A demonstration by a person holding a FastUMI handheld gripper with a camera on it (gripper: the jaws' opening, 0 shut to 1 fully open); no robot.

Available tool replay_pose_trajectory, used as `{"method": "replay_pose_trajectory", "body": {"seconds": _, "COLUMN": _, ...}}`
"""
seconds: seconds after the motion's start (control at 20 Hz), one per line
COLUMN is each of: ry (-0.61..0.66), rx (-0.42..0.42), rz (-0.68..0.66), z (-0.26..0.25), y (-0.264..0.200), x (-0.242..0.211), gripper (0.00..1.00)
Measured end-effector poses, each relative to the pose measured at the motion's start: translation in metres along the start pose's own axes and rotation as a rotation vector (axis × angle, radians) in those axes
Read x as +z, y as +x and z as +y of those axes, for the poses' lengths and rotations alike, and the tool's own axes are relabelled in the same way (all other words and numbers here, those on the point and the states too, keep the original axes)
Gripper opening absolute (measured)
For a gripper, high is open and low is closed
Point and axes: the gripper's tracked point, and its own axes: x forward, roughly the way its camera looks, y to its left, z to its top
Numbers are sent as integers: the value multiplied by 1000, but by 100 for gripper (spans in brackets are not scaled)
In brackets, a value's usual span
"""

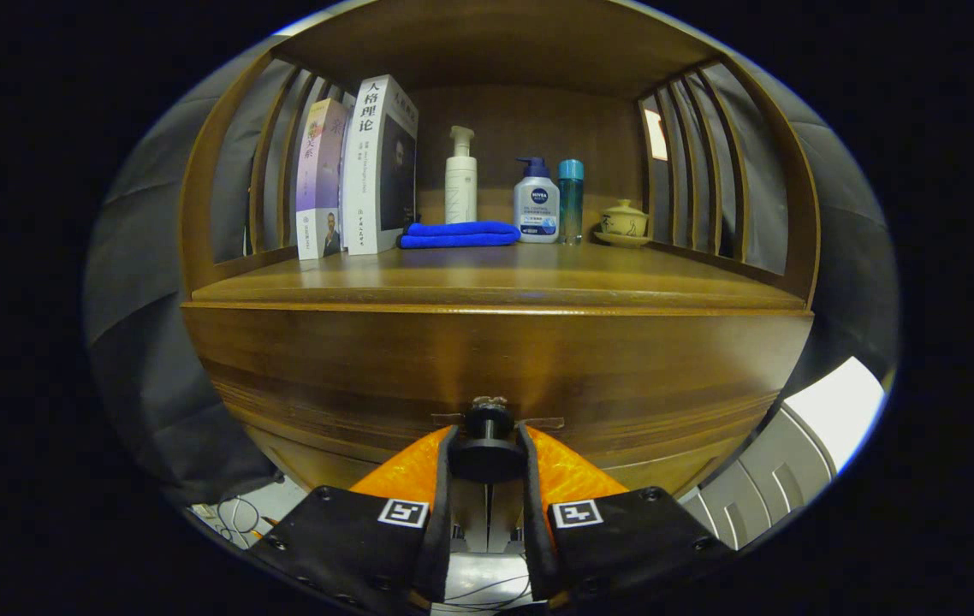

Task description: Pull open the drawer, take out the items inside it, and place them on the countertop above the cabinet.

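Gripper view: claw [488, 445] pinching the dark drawer knob [488, 428] (drawer front [495, 359] flush, countertop [495, 278] above).

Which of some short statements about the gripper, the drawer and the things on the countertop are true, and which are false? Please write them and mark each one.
1. The gripper has its two fingers closed on the drawer knob. True.
2. The drawer is pulled far out and its inside can be seen. False: its front still sits flush with the cabinet, and the inside is hidden.
3. A folded blue cloth lies on the countertop. True.
4. The two books lie flat on top of the cloth. False: they stand upright beside it.
5. A small lidded ceramic pot stands beyond the bottles. True.
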Motion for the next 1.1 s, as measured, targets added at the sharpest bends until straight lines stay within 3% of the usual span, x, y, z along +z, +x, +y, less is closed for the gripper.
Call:
{"method": "replay_pose_trajectory", "body": {"seconds": 0.1, "ry": 5, "rx": -4, "rz": -9, "z": -2, "y": -1, "x": -1, "gripper": 29}}
{"method": "replay_pose_trajectory", "body": {"seconds": 0.6, "ry": 3, "rx": 5, "rz": 9, "z": -2, "y": -4, "x": -4, "gripper": 29}}
{"method": "replay_pose_trajectory", "body": {"seconds": 1.1, "ry": 24, "rx": 18, "rz": -11, "z": -6, "y": -39, "x": -17, "gripper": 28}}
